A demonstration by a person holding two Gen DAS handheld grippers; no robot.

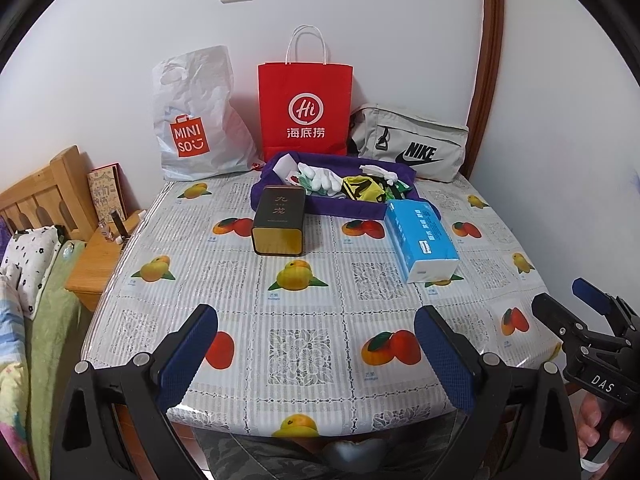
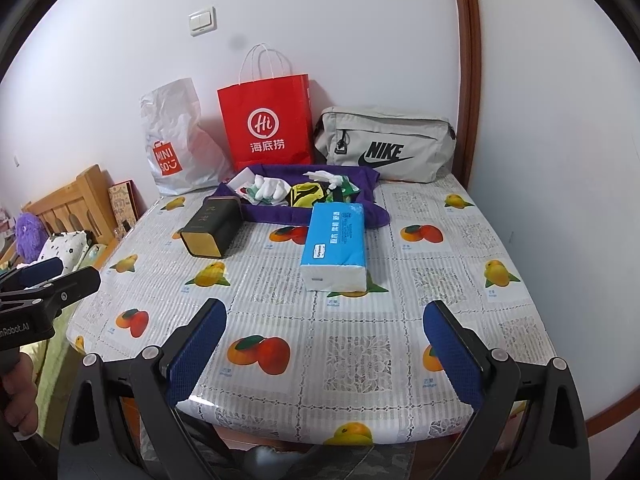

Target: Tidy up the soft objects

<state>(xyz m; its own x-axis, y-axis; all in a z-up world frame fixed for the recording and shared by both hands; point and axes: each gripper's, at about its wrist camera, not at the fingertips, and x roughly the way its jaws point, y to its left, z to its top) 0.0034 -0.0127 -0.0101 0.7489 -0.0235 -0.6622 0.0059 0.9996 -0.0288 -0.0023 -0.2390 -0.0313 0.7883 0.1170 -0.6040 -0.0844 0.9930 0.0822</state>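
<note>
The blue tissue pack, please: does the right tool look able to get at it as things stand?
Probably yes: the tissue pack lies ahead of the open right tool, with only bare tablecloth between. The black tin sits off to its left.

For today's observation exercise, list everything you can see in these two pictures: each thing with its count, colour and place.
Table: one, fruit-print cover, centre.
Purple cloth bin: one, table's far side, holding white gloves and yellow items.
Tissue pack: one, blue, right of bin's front.
Tin box: one, black and gold, lying left.
Paper bag: one, red, against wall.
Plastic bag: one, white, left.
Nike bag: one, grey, right.
Left gripper: open.
Right gripper: open.
</note>
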